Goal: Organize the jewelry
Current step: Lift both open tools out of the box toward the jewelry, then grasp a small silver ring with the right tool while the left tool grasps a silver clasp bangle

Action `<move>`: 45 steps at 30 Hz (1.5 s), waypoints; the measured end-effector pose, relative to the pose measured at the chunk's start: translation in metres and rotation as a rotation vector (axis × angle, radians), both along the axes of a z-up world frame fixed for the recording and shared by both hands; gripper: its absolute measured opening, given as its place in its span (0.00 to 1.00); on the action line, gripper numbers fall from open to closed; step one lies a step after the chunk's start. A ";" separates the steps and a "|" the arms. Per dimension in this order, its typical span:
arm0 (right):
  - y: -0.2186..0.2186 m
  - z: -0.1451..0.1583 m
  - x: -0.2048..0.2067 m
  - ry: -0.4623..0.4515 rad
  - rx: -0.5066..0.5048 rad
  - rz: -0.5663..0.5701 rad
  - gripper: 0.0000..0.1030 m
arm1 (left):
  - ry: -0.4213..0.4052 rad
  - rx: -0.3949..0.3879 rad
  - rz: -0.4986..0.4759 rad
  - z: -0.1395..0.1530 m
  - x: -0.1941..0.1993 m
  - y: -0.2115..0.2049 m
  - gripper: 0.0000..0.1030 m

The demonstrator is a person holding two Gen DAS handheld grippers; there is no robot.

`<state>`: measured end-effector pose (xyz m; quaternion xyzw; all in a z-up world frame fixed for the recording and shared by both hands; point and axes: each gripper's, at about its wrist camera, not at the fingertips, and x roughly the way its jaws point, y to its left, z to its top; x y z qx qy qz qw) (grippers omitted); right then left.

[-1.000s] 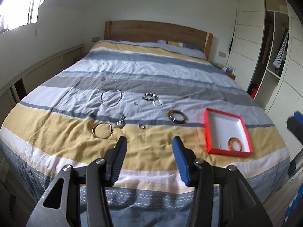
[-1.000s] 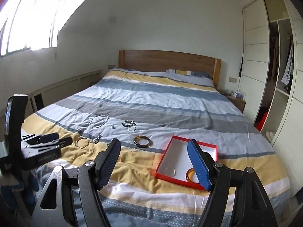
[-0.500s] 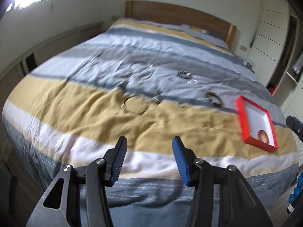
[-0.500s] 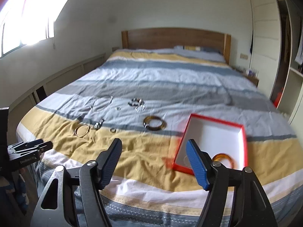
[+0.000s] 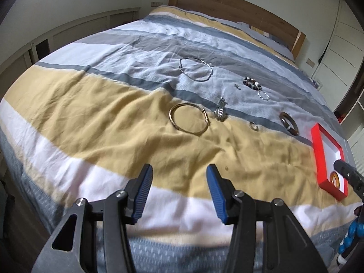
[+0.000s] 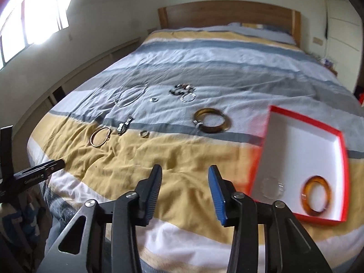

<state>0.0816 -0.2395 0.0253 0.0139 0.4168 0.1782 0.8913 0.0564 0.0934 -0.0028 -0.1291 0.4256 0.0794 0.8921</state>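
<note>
Jewelry lies spread on the striped bedspread. In the left wrist view a thin gold bangle (image 5: 182,129), a silver watch (image 5: 220,111), a small ring (image 5: 253,126) and a brown bangle (image 5: 288,125) lie ahead of my left gripper (image 5: 179,170), which is open and empty. A red box (image 6: 344,159) holds an amber bangle (image 6: 304,193) and a clear bracelet (image 6: 273,186). Just left of it, my right gripper (image 6: 185,170) hangs over the yellow stripe, its jaws closing with nothing between them. The brown bangle (image 6: 213,130) lies beyond it.
Farther back lie a chain necklace (image 5: 196,69), a beaded bracelet (image 5: 251,83) and a silver ring bracelet (image 5: 263,95). The wooden headboard (image 6: 227,13) closes the far end. Low wall cabinets (image 5: 75,36) run along the left, wardrobe doors (image 5: 341,45) along the right.
Both grippers have come down and closer to the bed. The left view has swung toward the gold bangle. The right gripper's jaws have narrowed and the red box now sits at its right.
</note>
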 end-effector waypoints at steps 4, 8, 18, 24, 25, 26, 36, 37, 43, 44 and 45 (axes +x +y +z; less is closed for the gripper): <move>0.018 -0.014 0.024 0.035 0.017 0.048 0.33 | 0.003 0.001 0.003 -0.007 0.028 0.007 0.45; 0.043 -0.029 0.051 0.063 0.025 0.100 0.30 | 0.011 0.016 0.016 -0.017 0.056 0.019 0.45; 0.105 -0.066 0.108 0.108 0.028 0.220 0.30 | 0.047 0.044 0.025 -0.051 0.109 0.036 0.38; 0.126 -0.090 0.127 0.142 0.017 0.244 0.31 | 0.048 0.052 0.021 -0.064 0.114 0.036 0.38; 0.129 -0.092 0.129 0.142 0.015 0.245 0.31 | 0.048 0.050 0.019 -0.064 0.115 0.036 0.38; 0.132 -0.094 0.132 0.141 0.014 0.246 0.31 | 0.048 0.050 0.018 -0.065 0.115 0.036 0.37; 0.139 -0.095 0.128 0.148 0.003 0.259 0.20 | 0.039 0.060 0.013 -0.062 0.111 0.034 0.08; 0.139 -0.094 0.127 0.147 0.005 0.258 0.20 | 0.037 0.058 0.014 -0.060 0.110 0.034 0.06; 0.135 -0.078 0.112 0.133 0.012 0.260 0.20 | 0.034 0.032 0.019 -0.052 0.094 0.035 0.04; 0.134 -0.075 0.109 0.130 0.013 0.260 0.20 | 0.036 0.035 0.016 -0.051 0.091 0.033 0.04; 0.133 -0.073 0.105 0.128 0.013 0.261 0.20 | 0.037 0.038 0.014 -0.050 0.087 0.032 0.04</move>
